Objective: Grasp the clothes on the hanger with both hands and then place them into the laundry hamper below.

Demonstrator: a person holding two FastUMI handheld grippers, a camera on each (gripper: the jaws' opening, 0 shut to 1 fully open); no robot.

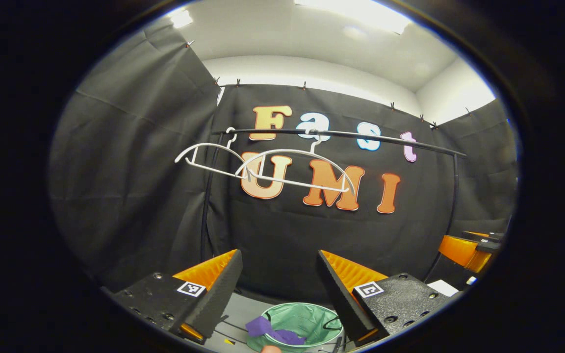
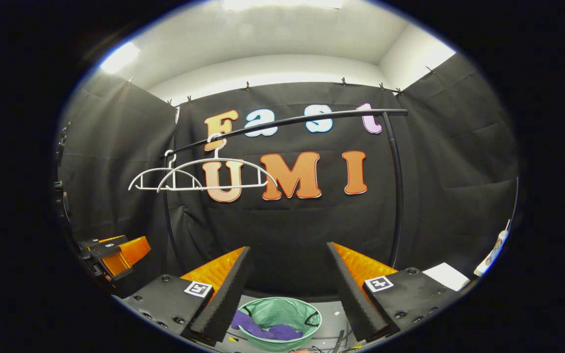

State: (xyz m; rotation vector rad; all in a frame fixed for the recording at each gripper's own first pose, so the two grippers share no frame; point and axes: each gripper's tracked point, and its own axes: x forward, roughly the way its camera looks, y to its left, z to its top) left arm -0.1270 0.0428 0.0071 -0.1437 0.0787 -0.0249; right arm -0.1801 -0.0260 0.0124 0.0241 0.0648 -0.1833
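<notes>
Two bare white hangers (image 1: 263, 166) (image 2: 204, 179) hang on the black rail (image 1: 341, 135) (image 2: 287, 120). A purple garment (image 1: 270, 331) (image 2: 263, 331) lies in the green laundry hamper (image 1: 307, 318) (image 2: 282, 314) on the floor below, partly draped over its left rim. My left gripper (image 1: 280, 287) is open above the hamper, nothing between its fingers. My right gripper (image 2: 287, 284) is open too, also over the hamper and holding nothing. In the left gripper view the right gripper (image 1: 469, 250) shows at the right edge; in the right gripper view the left gripper (image 2: 115, 252) shows at the left.
The rail's black uprights (image 2: 395, 196) (image 1: 206, 196) stand at either side of the hamper. A white sheet (image 2: 447, 275) lies on the floor at the right, and a bottle (image 2: 493, 250) stands near the right wall. Cables (image 2: 341, 338) run across the floor by the hamper.
</notes>
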